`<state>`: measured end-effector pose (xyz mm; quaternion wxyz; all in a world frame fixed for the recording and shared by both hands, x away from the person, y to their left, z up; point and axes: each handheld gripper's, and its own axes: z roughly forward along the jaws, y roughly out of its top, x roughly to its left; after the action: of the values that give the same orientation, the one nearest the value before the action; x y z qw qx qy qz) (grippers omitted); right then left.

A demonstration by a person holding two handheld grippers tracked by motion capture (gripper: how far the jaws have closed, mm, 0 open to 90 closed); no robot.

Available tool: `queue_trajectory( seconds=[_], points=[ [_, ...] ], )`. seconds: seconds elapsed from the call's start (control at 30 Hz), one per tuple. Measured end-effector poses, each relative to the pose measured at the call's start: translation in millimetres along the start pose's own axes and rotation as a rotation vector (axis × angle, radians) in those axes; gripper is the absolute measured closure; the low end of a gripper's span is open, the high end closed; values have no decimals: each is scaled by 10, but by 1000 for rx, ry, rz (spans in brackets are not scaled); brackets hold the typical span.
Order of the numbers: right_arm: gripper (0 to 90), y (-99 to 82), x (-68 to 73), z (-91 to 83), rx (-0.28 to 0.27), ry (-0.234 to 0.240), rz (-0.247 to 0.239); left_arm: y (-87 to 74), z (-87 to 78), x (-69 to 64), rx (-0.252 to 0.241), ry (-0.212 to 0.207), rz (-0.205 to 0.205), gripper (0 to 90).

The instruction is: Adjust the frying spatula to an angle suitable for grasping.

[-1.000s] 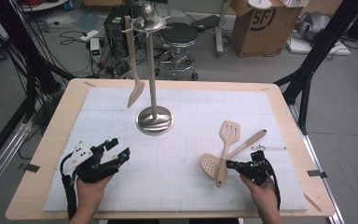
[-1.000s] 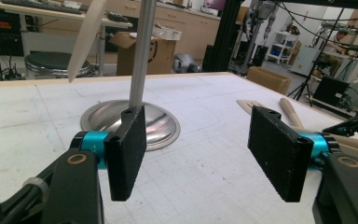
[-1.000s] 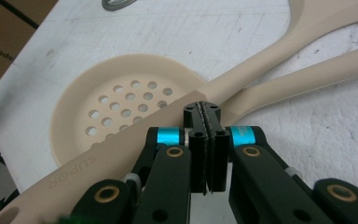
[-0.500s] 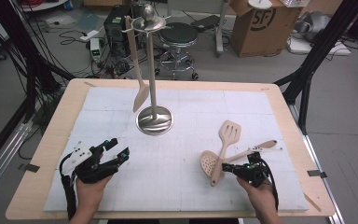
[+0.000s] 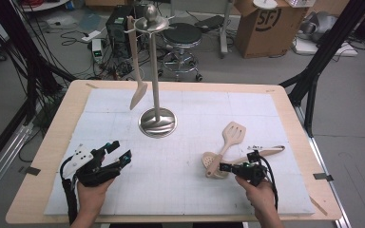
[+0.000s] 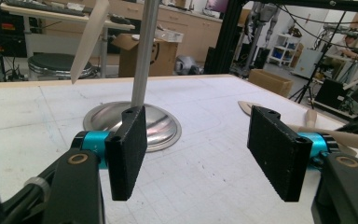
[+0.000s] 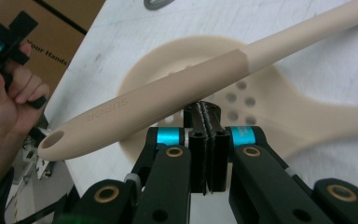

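Observation:
A metal stand (image 5: 157, 122) holds a hanging beige utensil (image 5: 137, 92), also seen in the left gripper view (image 6: 89, 39). On the mat's right lie a slotted turner (image 5: 233, 130) and a perforated spoon (image 5: 210, 159). The turner's handle (image 7: 168, 100) crosses over the spoon's bowl (image 7: 261, 93). My right gripper (image 5: 222, 167) is shut, with nothing between the pads. Its tips (image 7: 207, 112) sit right under the turner's handle. My left gripper (image 5: 120, 149) rests at the front left, open and empty (image 6: 200, 149), facing the stand's base (image 6: 163, 126).
The white mat (image 5: 190, 190) covers most of the wooden table (image 5: 52, 142). A black frame post (image 5: 313, 80) stands beyond the right edge. Cardboard boxes (image 5: 261, 23), a stool (image 5: 183, 38) and cables lie on the floor behind.
The right gripper has slid left to the spoon and turner. The spoon's handle has swung round to lie nearly level. The hanging utensil sways slightly. The left gripper has stayed put.

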<state>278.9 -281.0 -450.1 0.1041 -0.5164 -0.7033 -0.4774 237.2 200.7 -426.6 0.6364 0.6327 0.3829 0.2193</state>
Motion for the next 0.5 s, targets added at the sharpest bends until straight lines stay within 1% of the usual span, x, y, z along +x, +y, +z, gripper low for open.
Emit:
queue_trajectory(
  seconds=[0.1,0.23,0.33,0.43,0.5],
  points=[
    [897,60,4,57,-15,8,0,-2,-2,9,1,1,0,383],
    [898,139,34,139,-15,5,-7,-2,-5,15,2,5,-1,383],
    [897,218,52,170,-43,19,2,-2,-6,15,1,5,-1,384],
    [897,306,61,204,-48,5,5,-2,-8,16,1,8,-2,384],
    [897,324,92,203,-53,-8,-11,0,-20,18,-6,11,-7,385]
  ],
)
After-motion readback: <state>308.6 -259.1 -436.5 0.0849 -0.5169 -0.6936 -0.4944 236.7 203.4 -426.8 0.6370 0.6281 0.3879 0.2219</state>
